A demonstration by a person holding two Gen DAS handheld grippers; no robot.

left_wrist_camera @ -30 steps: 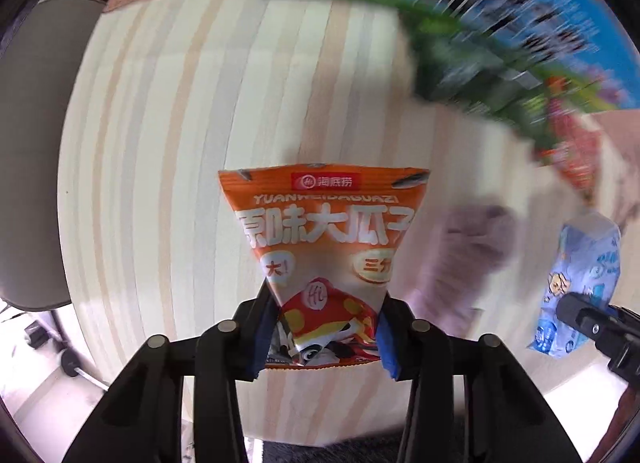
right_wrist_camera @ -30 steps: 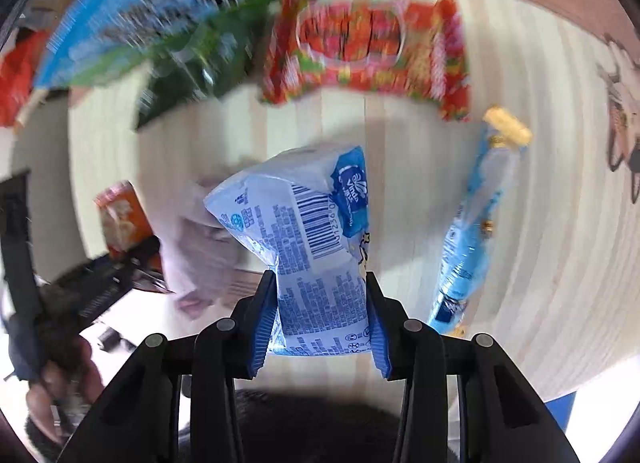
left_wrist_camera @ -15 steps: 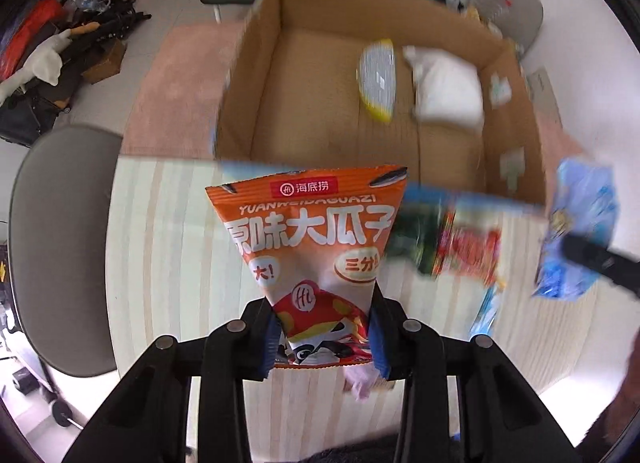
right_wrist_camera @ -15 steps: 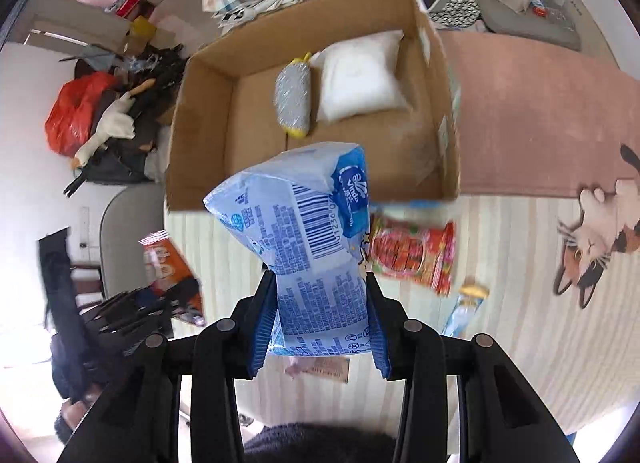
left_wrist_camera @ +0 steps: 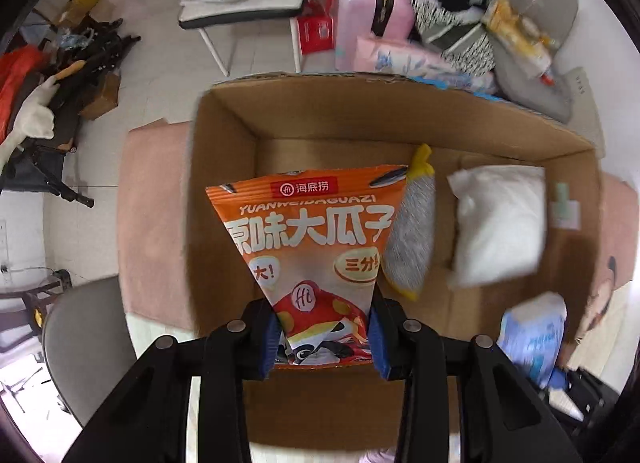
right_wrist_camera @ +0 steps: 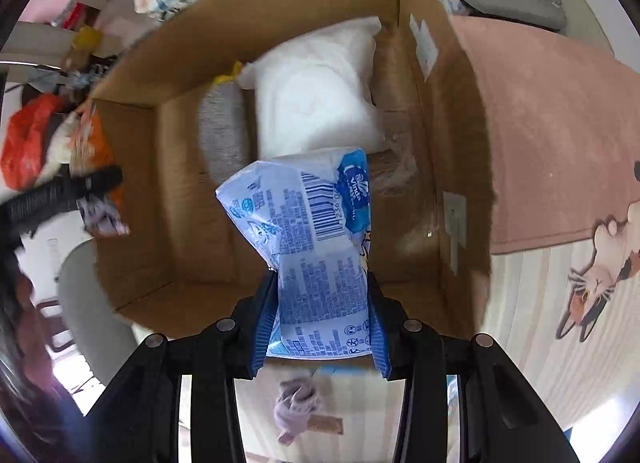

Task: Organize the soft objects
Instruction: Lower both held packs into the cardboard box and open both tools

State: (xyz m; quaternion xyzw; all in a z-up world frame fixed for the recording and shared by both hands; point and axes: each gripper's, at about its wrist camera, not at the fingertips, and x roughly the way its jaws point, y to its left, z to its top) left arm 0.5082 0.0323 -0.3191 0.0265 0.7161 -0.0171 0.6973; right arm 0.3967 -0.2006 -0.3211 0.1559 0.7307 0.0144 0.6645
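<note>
My left gripper [left_wrist_camera: 323, 337] is shut on an orange sunflower-seed snack bag [left_wrist_camera: 308, 239] and holds it over the open cardboard box [left_wrist_camera: 224, 151]. My right gripper [right_wrist_camera: 320, 333] is shut on a blue-and-white tissue pack [right_wrist_camera: 312, 223], also above the box [right_wrist_camera: 448, 111]. Inside the box lie a white pillow-like bag [left_wrist_camera: 500, 223] and a grey-and-yellow pouch [left_wrist_camera: 412, 239]; both also show in the right wrist view, the white bag [right_wrist_camera: 316, 91] beside the grey pouch [right_wrist_camera: 222, 131]. The tissue pack appears at the lower right of the left wrist view [left_wrist_camera: 532, 335].
The box stands on a pink rug [right_wrist_camera: 552, 135] beyond the striped table's edge [right_wrist_camera: 532, 323]. A grey chair [left_wrist_camera: 88, 347] is at the left. A lilac cloth [right_wrist_camera: 296, 411] lies on the table below my right gripper. Clutter, a pink suitcase [left_wrist_camera: 360, 19] and bedding lie behind the box.
Both grippers have risen from the table and moved forward over the cardboard box, each still holding its pack. The table's snack packs have dropped out of view.
</note>
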